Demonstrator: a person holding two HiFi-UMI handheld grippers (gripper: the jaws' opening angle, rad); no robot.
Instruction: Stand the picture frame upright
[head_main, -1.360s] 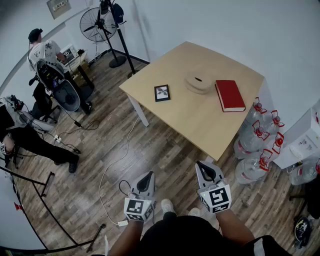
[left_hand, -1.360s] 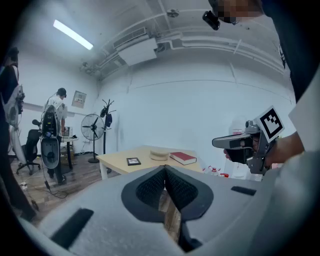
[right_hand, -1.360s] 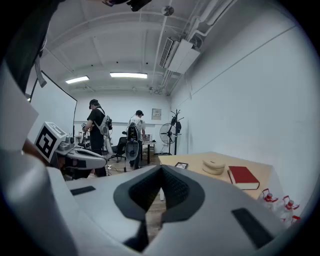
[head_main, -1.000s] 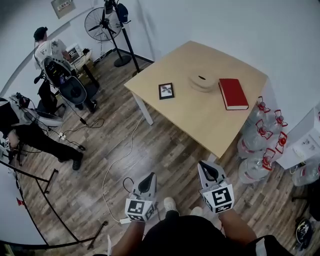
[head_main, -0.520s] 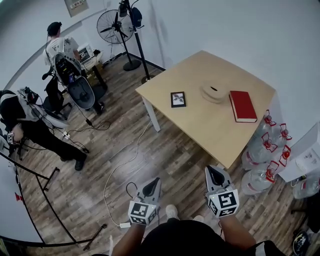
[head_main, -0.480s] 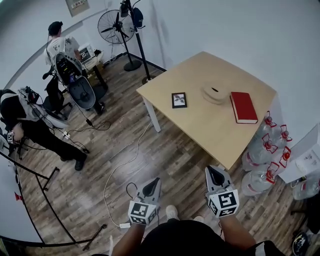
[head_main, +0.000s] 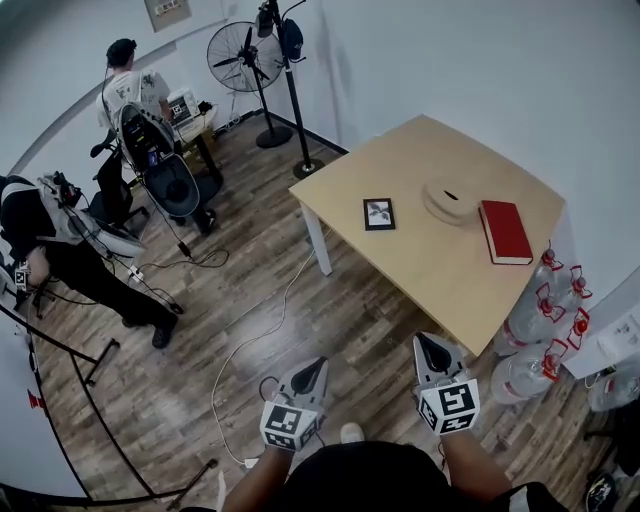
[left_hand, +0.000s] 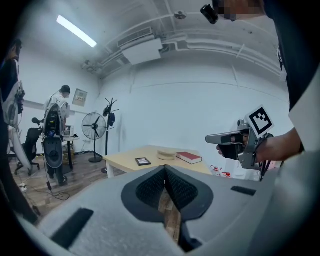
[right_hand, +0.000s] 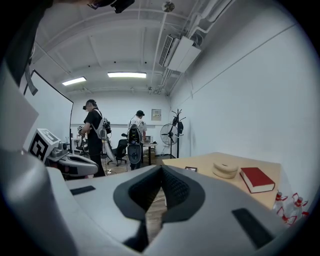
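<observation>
Lying flat on the pale wooden table, the picture frame sits near the table's left edge, well apart from both of your claws. Its back and any stand are hidden against the tabletop, and the print in it is too small to make out. Near it rests a round pale disc; you cannot tell what it is made of. Just beyond that, a red book lies close to the table's right edge.

Your left gripper and right gripper hang low in the head view, over the plank floor. Each has its jaws closed tip to tip, with nothing between them. Your own body cuts off the bottom of that view and hides most of your forearms. In both gripper views the grey housing fills the lower half, so the table shows only small and far off.

The table's near left corner stands on a white leg. Water bottles crowd the floor by its near right corner, just beside your right gripper. Open floor lies between you and the near edge, crossed by a thin white cable. A standing fan, a person in a white shirt and a person in dark clothes are well to the left of the table.
</observation>
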